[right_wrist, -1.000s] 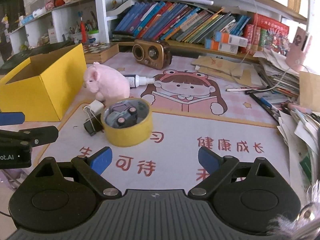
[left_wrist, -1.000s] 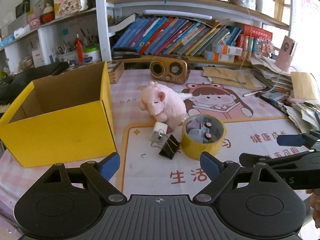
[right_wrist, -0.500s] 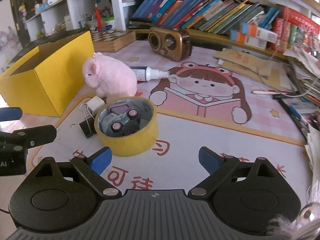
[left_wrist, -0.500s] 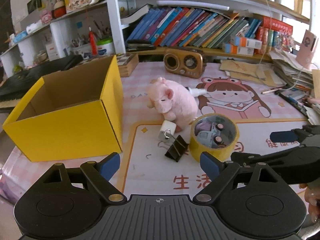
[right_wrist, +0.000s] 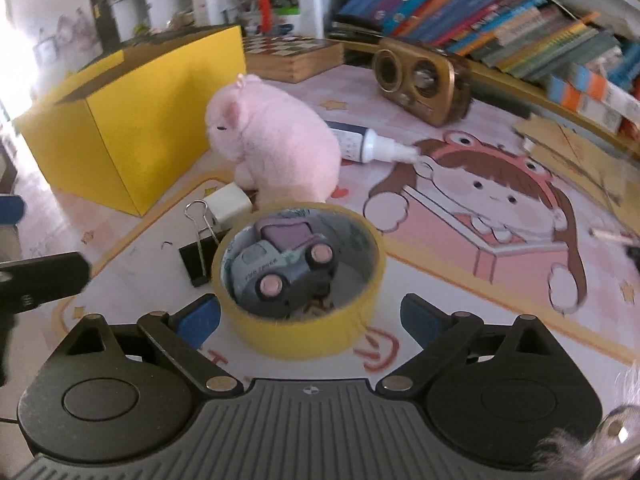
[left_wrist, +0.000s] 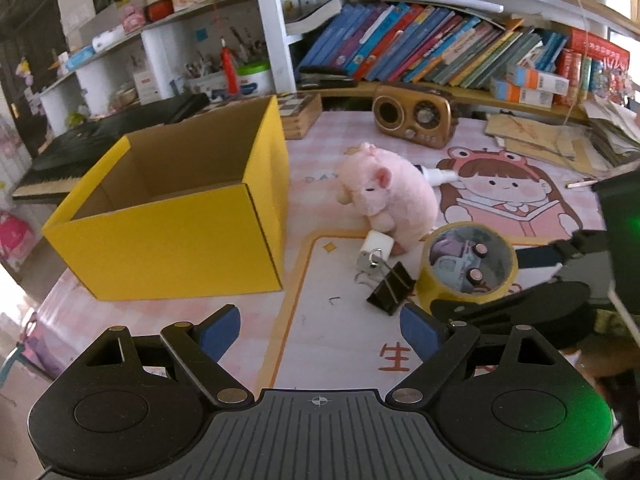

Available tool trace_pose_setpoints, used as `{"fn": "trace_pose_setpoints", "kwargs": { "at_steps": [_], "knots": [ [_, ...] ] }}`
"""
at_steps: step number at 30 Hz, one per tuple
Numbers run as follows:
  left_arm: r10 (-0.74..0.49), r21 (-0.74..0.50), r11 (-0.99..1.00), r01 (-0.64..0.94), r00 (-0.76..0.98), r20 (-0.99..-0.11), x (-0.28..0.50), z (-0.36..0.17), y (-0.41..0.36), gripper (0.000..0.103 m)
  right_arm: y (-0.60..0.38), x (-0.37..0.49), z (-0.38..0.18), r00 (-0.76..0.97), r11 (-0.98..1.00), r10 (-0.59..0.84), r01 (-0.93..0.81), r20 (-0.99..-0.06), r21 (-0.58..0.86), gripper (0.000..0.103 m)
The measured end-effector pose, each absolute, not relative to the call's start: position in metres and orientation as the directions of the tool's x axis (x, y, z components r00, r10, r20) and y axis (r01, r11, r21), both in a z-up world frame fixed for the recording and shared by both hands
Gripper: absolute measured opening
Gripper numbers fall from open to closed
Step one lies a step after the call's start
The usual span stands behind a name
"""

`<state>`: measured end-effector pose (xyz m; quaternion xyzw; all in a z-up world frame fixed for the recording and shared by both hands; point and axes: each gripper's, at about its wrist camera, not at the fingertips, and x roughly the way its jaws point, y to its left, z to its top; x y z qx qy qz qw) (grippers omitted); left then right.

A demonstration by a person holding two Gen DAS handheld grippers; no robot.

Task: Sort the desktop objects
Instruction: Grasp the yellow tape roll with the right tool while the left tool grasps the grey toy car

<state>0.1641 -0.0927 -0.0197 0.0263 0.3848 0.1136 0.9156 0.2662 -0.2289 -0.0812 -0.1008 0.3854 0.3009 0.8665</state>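
A yellow tape roll (right_wrist: 304, 336) lies flat on the cartoon desk mat with a small toy car (right_wrist: 284, 268) inside it. My right gripper (right_wrist: 310, 316) has one finger on each side of the roll. Its jaws are opening and the pads stay off the roll. Behind it lie a black binder clip (right_wrist: 196, 256), a white charger cube (right_wrist: 228, 204), a pink plush pig (right_wrist: 280, 148) and a small bottle (right_wrist: 372, 146). My left gripper (left_wrist: 320, 328) hovers open and empty over the mat, with the clip (left_wrist: 390, 288) and the roll (left_wrist: 440, 296) ahead to its right.
An open yellow cardboard box (left_wrist: 172, 240) stands on the left of the desk. A brown radio (left_wrist: 412, 124) and a chessboard case (right_wrist: 296, 60) sit at the back, below shelves of books. Papers pile up on the right.
My right gripper has come forward and down, so the tape roll now sits between its fingers. My left gripper has turned a little, bringing more of the yellow box into view.
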Motion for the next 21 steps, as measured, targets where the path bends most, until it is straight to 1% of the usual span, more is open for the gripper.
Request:
{"fn": "trace_pose_setpoints", "kwargs": {
  "at_steps": [3, 6, 9, 13, 17, 21],
  "knots": [
    [0.241, 0.149, 0.970, -0.192, 0.676, -0.697, 0.164, -0.018, -0.095, 0.089, -0.222, 0.276, -0.086, 0.504, 0.781, 0.450, -0.623, -0.737, 0.051, 0.097],
    [0.245, 0.156, 0.969, -0.191, 0.676, -0.695, 0.164, -0.017, -0.097, 0.089, -0.219, 0.282, -0.089, 0.482, 0.761, 0.471, -0.645, -0.738, 0.065, 0.091],
    [0.240, 0.155, 0.970, -0.185, 0.674, -0.698, 0.166, -0.018, -0.099, 0.089, -0.217, 0.282, -0.088, 0.482, 0.751, 0.479, -0.658, -0.734, 0.057, 0.090],
    [0.215, 0.144, 0.977, -0.160, 0.676, -0.705, 0.170, -0.019, -0.105, 0.089, -0.230, 0.276, -0.073, 0.514, 0.754, 0.532, -0.650, -0.673, 0.099, 0.090],
    [0.169, 0.124, 0.986, -0.114, 0.682, -0.711, 0.176, -0.022, -0.115, 0.089, -0.253, 0.269, -0.053, 0.572, 0.790, 0.538, -0.598, -0.619, 0.133, 0.090],
    [0.098, 0.090, 0.995, -0.047, 0.691, -0.716, 0.185, -0.027, -0.126, 0.088, -0.282, 0.265, -0.041, 0.623, 0.849, 0.482, -0.505, -0.615, 0.154, 0.090]
  ]
}}
